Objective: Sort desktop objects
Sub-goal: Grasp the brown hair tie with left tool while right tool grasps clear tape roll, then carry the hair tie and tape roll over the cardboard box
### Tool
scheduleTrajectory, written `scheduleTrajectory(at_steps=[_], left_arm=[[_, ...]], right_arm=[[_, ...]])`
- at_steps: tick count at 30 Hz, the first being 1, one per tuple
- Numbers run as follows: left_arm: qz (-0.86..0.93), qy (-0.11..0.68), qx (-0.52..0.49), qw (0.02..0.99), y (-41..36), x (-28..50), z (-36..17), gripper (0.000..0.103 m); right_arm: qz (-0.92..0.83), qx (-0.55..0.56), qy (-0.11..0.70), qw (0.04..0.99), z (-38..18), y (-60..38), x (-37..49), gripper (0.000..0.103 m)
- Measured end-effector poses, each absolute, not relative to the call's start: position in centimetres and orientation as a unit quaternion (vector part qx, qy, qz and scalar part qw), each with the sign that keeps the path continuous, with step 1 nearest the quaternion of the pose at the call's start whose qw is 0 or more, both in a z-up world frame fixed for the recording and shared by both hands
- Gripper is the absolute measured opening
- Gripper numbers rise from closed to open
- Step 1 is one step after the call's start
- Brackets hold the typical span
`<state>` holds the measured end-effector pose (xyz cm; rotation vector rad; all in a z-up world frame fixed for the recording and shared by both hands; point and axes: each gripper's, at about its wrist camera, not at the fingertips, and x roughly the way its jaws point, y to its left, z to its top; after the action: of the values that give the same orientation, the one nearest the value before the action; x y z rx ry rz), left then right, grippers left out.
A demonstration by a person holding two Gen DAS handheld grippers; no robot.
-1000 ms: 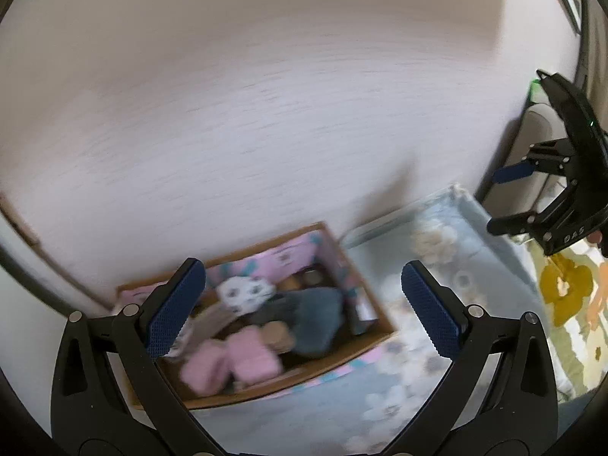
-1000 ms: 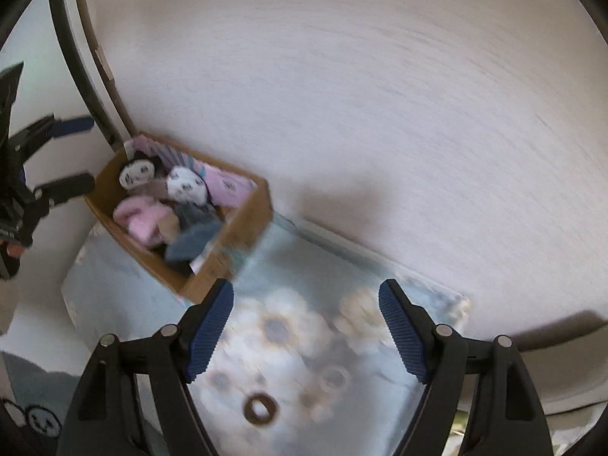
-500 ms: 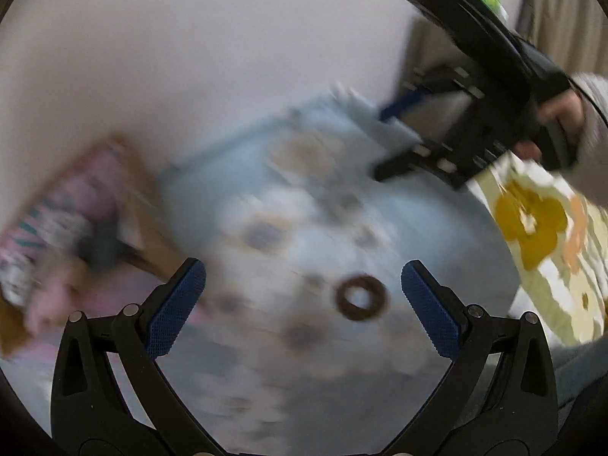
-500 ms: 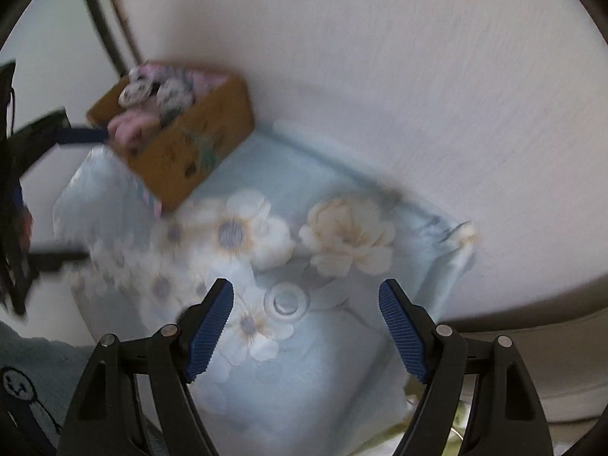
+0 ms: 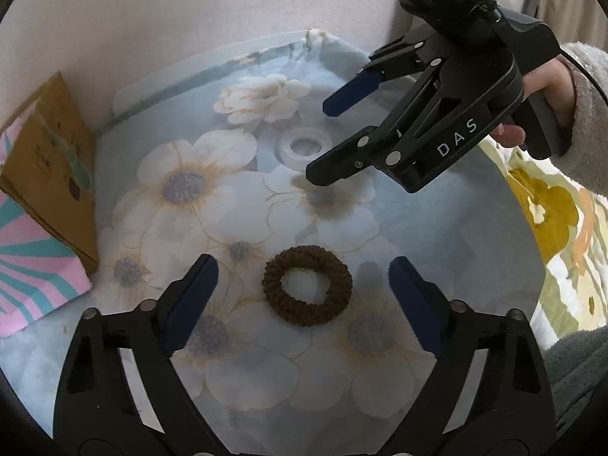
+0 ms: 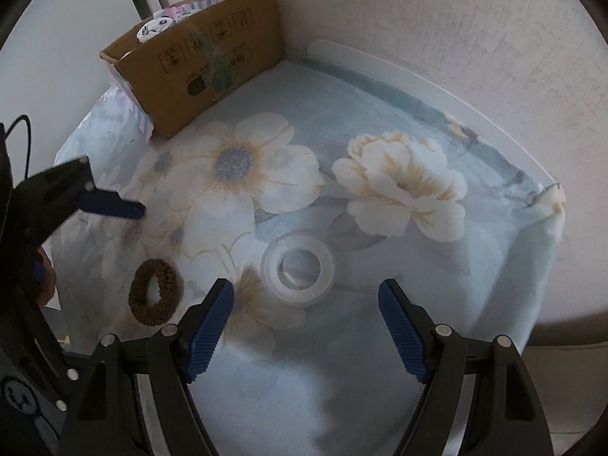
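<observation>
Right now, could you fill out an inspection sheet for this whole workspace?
Surface: pale blue flower-printed cloth over a table.
Job's things: brown fabric hair scrunchie and clear plastic tape roll, both lying flat, apart.
Clutter: open cardboard box with soft toys inside, by the wall.
Grippers: left gripper open, fingers either side of the scrunchie; right gripper open, facing the tape roll.
Cables: thin black cable at the left gripper.
Surroundings: whitish wall.

- Left wrist cam: close, looking down over the floral cloth [image 5: 235, 372] toward the wall.
- Right wrist cam: same, from the opposite side.
- Shared: brown scrunchie [image 5: 307, 285] [image 6: 154, 291], clear tape roll [image 5: 306, 147] [image 6: 298, 271], cardboard box [image 5: 49, 159] [image 6: 201, 60].
</observation>
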<state>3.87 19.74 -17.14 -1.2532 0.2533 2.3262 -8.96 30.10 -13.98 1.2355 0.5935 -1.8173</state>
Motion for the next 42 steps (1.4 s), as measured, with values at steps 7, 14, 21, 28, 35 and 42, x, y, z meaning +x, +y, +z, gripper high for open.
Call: scheduleTrajectory(at_steps=[7,14,21,28,35,42], left_arm=[[0.854,0.103,-0.451,0.238,20.2,4.2,-17.5,0.053],[0.856,0.1,-0.449,0.235,20.2,4.2,-17.2,0.029],[0.859,0.088,-0.444,0.241,19.5,4.0,-15.4,0.029],[0.864,0.08,-0.435,0.24,17.9,3.1,-11.9,0.029],[0.867,0.079,-0.431,0.236,14.4,1.3,-7.8,0.029],[0.871,0.094,-0.425,0.229,10.4,-1.3,-4.2,0.029]], right_arm=[[-0.728,0.471,0.259,0.427,-14.3,29.3,-8.8,0.059],[-0.739,0.449,0.27,0.425,-14.0,29.3,-8.1,0.039],[-0.745,0.456,0.255,0.415,-13.4,29.6,-8.4,0.039],[-0.75,0.453,0.252,0.41,-10.8,29.0,-8.3,0.039],[-0.758,0.454,0.246,0.399,-7.0,27.3,-8.6,0.039],[-0.769,0.446,0.236,0.392,-3.4,24.7,-9.1,0.039]])
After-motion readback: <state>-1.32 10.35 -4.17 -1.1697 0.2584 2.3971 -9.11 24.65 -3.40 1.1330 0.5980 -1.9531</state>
